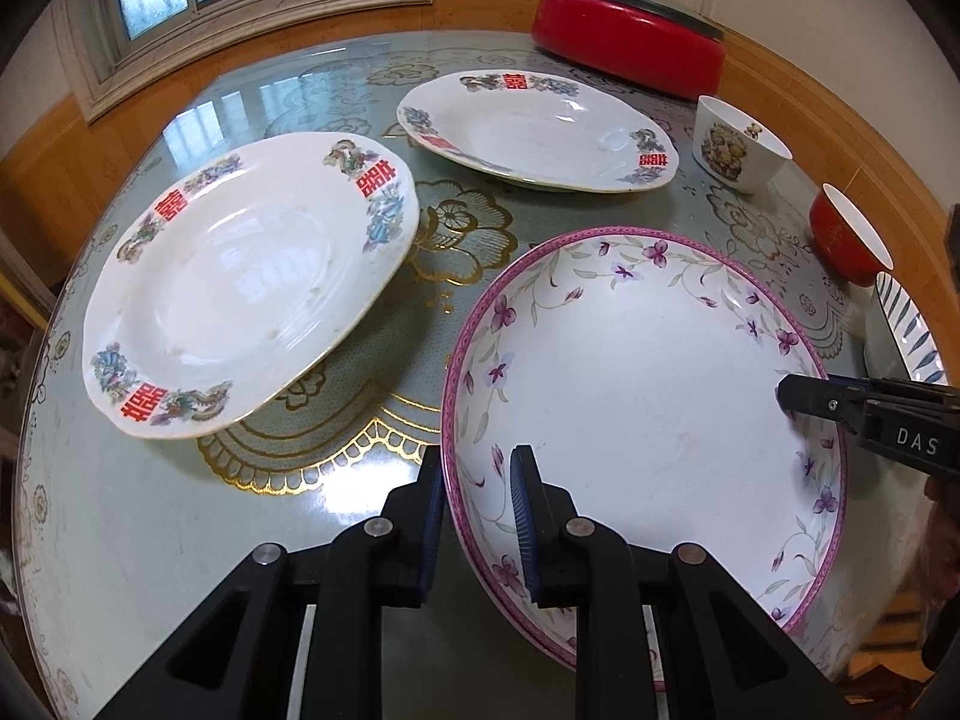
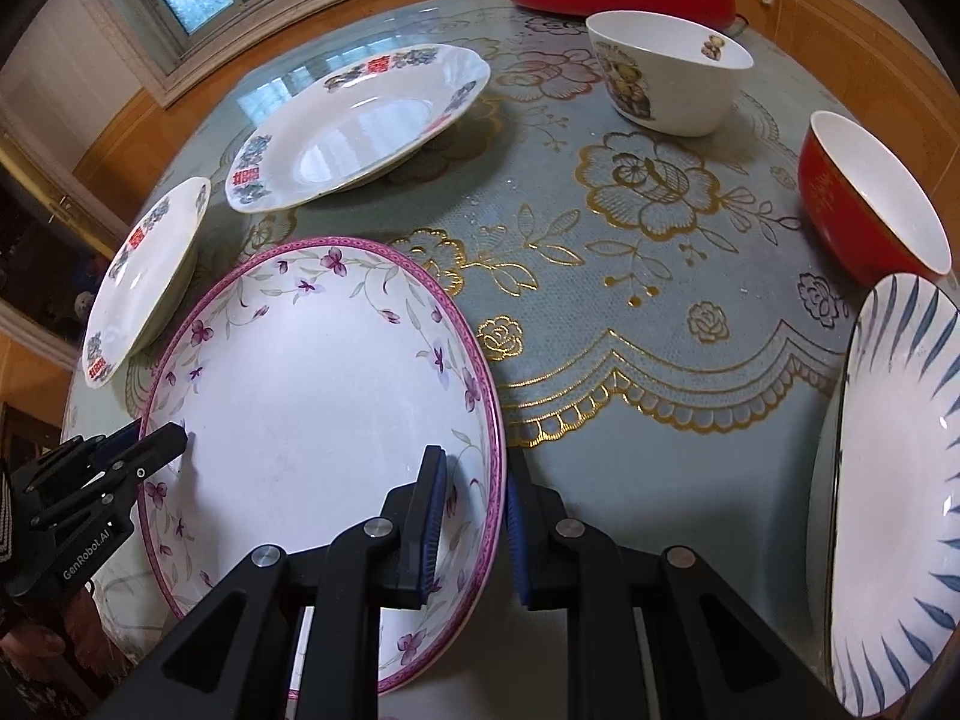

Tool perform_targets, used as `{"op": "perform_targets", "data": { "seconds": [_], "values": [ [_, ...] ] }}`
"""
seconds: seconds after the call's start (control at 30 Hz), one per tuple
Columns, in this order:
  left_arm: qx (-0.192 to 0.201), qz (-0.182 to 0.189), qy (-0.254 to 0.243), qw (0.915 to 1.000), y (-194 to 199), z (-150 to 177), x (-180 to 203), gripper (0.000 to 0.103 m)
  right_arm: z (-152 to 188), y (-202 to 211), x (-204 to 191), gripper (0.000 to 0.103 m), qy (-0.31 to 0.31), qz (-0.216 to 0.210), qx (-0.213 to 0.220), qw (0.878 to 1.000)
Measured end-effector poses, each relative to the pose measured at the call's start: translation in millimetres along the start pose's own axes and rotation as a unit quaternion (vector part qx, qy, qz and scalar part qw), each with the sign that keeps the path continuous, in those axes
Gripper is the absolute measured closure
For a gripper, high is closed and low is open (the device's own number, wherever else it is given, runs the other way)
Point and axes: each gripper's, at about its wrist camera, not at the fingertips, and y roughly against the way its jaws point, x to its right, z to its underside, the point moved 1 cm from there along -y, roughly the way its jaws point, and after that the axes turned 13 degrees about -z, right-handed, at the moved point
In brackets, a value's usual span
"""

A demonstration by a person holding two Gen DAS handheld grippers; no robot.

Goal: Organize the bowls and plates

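Both grippers clamp one pink-rimmed floral bowl at lower centre: left gripper and right gripper jaws pinch opposite rims. On the tabletop: two double-happiness plates, one striped plate, two small bowls.

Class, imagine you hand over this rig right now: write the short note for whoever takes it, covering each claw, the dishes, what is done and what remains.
Left claw: shut on the near rim of the pink-flowered plate.
Right claw: shut on the opposite rim of that plate.
Two white plates with red characters lie apart on the table. Teddy-print bowl, red bowl and blue-striped plate stand to the right, separate.
Done: nothing stacked yet.
Left: stack the plates together, then probably group the bowls.
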Motion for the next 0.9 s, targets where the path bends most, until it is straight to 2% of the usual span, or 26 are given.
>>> {"op": "perform_targets", "data": {
  "seconds": [0.1,0.13,0.2,0.27,0.4,0.57,0.67,0.77,0.8,0.87,0.9],
  "values": [
    [-0.001,0.008,0.005,1.0000,-0.5,-0.5,-1.5,0.081,-0.4,-0.9,-0.2,0.081,-0.009,0.000,0.005,1.000],
    [-0.002,0.017,0.015,0.9997,0.1,-0.3,-4.5,0.078,-0.7,-1.6,-1.8,0.079,-0.009,0.003,0.004,1.000],
    [-0.001,0.030,0.027,0.9992,3.6,0.6,-10.2,0.068,0.3,-1.5,-3.9,0.074,-0.011,0.000,0.004,1.000],
    [0.013,0.027,0.027,0.9992,10.7,-0.1,-16.0,0.048,1.5,-0.9,-5.3,0.073,-0.014,0.000,0.005,1.000],
    [0.037,0.008,0.024,0.9990,21.9,-4.6,-30.8,0.046,2.4,4.5,-8.6,0.073,-0.009,0.009,0.011,1.000],
    [0.036,0.023,0.060,0.9973,23.7,-10.8,-54.6,0.040,-1.0,6.5,-7.1,0.072,-0.022,0.010,0.011,1.000],
    [0.029,0.034,0.066,0.9968,19.7,-8.7,-55.8,0.040,-0.5,5.6,-7.0,0.072,-0.025,0.014,0.012,1.000],
    [0.022,0.037,0.042,0.9982,12.0,-5.8,-41.4,0.044,-0.1,2.4,-8.7,0.072,-0.020,0.022,0.012,0.999],
    [0.019,0.040,0.034,0.9984,9.4,-4.5,-36.2,0.048,-0.2,1.7,-9.4,0.072,-0.018,0.026,0.012,0.999],
    [0.010,0.047,0.015,0.9987,3.6,-1.7,-25.3,0.066,0.0,1.2,-10.8,0.072,-0.015,0.032,0.014,0.999],
    [0.007,0.049,0.008,0.9987,1.1,-0.7,-21.1,0.068,0.4,1.0,-10.9,0.072,-0.015,0.033,0.015,0.999]
  ]
}}
